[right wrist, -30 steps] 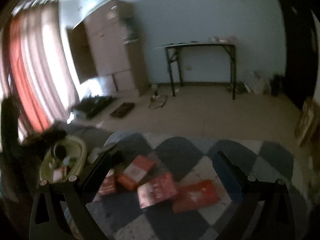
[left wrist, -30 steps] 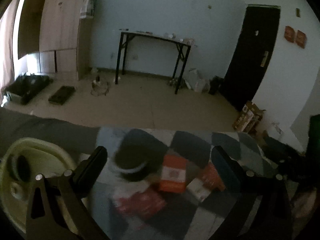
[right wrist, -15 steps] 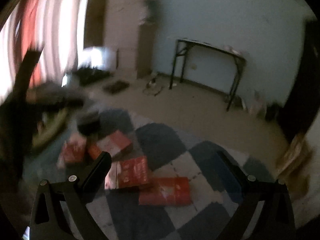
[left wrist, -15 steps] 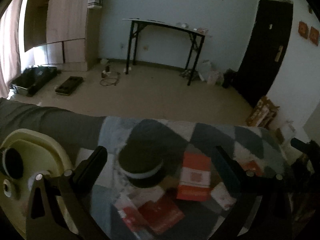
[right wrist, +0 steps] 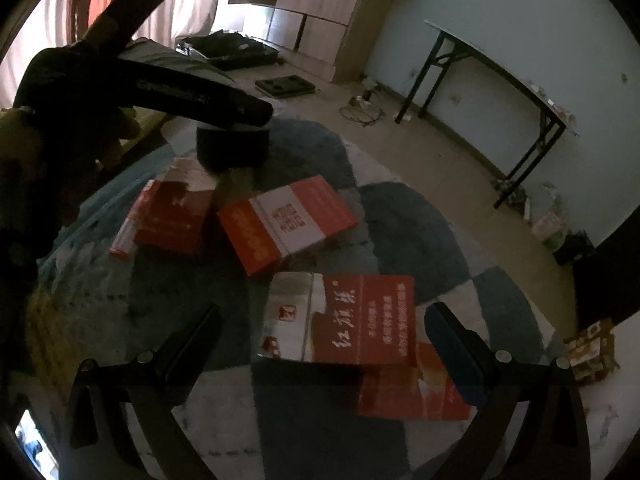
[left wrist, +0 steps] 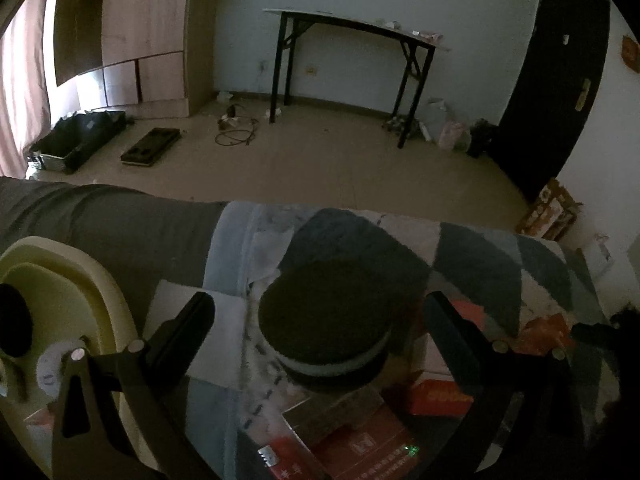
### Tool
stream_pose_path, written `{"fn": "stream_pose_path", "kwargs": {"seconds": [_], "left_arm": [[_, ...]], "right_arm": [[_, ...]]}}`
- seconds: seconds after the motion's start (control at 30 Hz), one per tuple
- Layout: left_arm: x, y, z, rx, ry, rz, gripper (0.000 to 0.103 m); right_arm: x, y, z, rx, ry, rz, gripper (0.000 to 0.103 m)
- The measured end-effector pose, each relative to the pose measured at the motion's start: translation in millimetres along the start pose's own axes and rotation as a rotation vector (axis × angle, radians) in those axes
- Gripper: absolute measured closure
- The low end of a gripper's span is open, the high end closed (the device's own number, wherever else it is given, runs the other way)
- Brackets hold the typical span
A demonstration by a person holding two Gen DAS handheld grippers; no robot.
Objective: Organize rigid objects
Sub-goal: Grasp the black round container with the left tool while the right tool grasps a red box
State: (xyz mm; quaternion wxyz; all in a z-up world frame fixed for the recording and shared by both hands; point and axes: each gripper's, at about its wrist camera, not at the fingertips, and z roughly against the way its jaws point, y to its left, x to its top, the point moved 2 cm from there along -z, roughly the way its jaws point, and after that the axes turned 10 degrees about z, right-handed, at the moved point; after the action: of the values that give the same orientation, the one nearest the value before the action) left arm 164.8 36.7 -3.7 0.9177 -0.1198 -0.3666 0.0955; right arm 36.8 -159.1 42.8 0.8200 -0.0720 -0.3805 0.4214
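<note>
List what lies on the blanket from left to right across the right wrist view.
Dark red box → black round container → orange and white box → red box with white lettering → red box partly under it.

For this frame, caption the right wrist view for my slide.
Open right gripper over red boxes on a checkered blanket; left gripper above a black tin.
</note>
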Motion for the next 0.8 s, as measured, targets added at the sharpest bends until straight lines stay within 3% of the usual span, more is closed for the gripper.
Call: {"fn": "stream_pose_path", "kwargs": {"seconds": [0.2,0.4,0.53,0.8], "left_arm": [[-1.3,-2.5,-2.9,0.04,-0.002,-0.015,0.0],[-2.4,-11.2,-4.1,0.034,-0.008,-0.034,0.0],[-4.8,-15.5,-17.0,0.105,0.012,-0.054,0.0],[-7.4,-19.3,-23.1,0.073,0.034,-0.048,0.0]], "right_arm": [[-1.9,-1.9,-11.0,0.003,0.052,-0.018,0.0],[-1.3,3.4,-20.2,-0.011,0.098,-0.002,0.0],[-0.7,-0.1,-29.0,-0.028,0.108,-0.02,0.0],[-5.1,-7.8,-41.2,-0.022,0.128,-0.059,0.0]]}}
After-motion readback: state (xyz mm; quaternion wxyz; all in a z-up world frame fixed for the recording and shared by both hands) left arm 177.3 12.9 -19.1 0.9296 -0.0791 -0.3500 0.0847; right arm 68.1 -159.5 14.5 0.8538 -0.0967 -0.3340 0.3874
